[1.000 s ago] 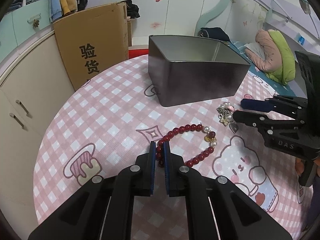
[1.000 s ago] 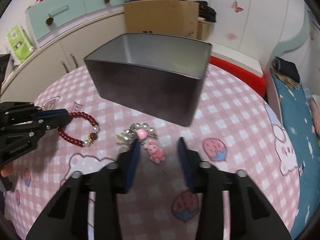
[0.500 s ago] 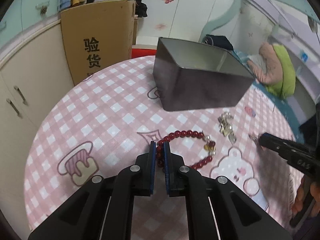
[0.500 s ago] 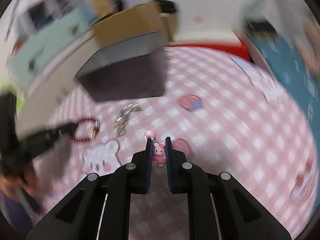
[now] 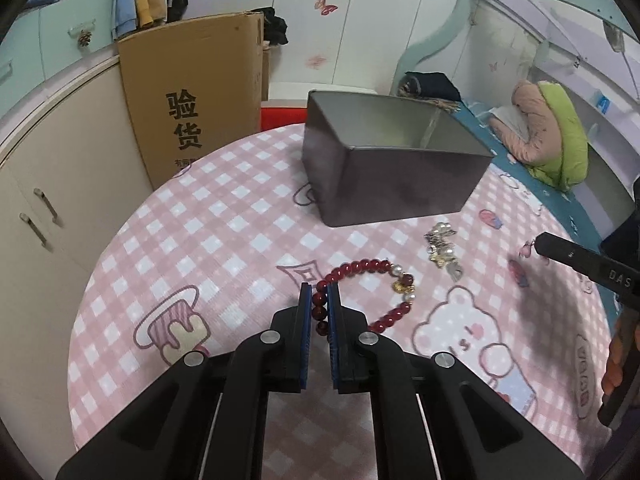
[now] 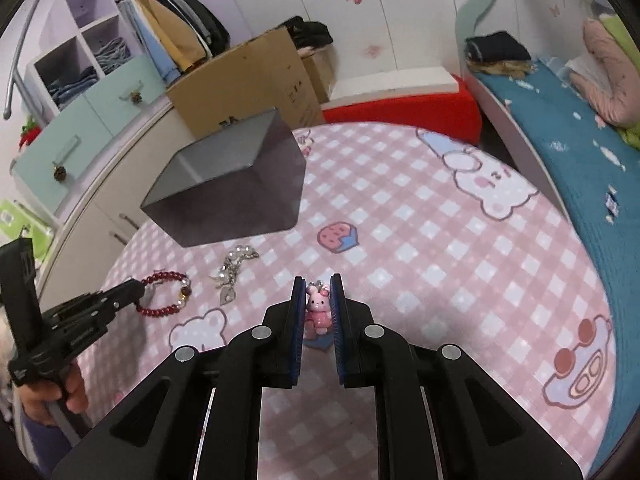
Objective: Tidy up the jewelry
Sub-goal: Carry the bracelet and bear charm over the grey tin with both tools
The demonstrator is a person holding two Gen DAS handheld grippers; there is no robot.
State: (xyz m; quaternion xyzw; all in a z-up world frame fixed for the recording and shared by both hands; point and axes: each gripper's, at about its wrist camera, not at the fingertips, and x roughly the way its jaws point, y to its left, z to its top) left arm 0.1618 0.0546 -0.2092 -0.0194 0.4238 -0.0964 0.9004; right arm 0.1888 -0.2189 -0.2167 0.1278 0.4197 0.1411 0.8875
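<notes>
**Both grippers clamped on jewelry over the pink checked tablecloth**

Pink-and-white checked cloth (image 5: 224, 224) printed with cartoon bears and cakes covers the round table in a bedroom, with cream cabinets, a cardboard box (image 5: 192, 96) printed with Chinese characters and a bed with a teal cover (image 6: 560, 128) around it. Toward the back of the table we see an open, grey rectangular metal tin (image 5: 384, 160), its inside looking bare from what the left wrist view shows.

Our left gripper (image 5: 319, 308) is closed on the red bead bracelet (image 5: 372, 288): the two blue pads pinch the left side of the loop, while the rest of the bracelet, with its pearl and gold beads, lies on the cloth to the right of the fingers. We cannot tell whether the pinched part is lifted.

Our right gripper (image 6: 317, 308) is closed on a small pink bunny charm (image 6: 317, 306), held upright between the blue pads, with its metal ring poking out at the top. Whether the charm touches the cloth we cannot tell.

A silver and pearl cluster of charms (image 5: 440, 244) lies on the cloth between the tin and the bracelet, apart from both grippers. In the right wrist view a hand (image 6: 52, 392) grasps the left gripper's handle at the frame's lower left.
</notes>
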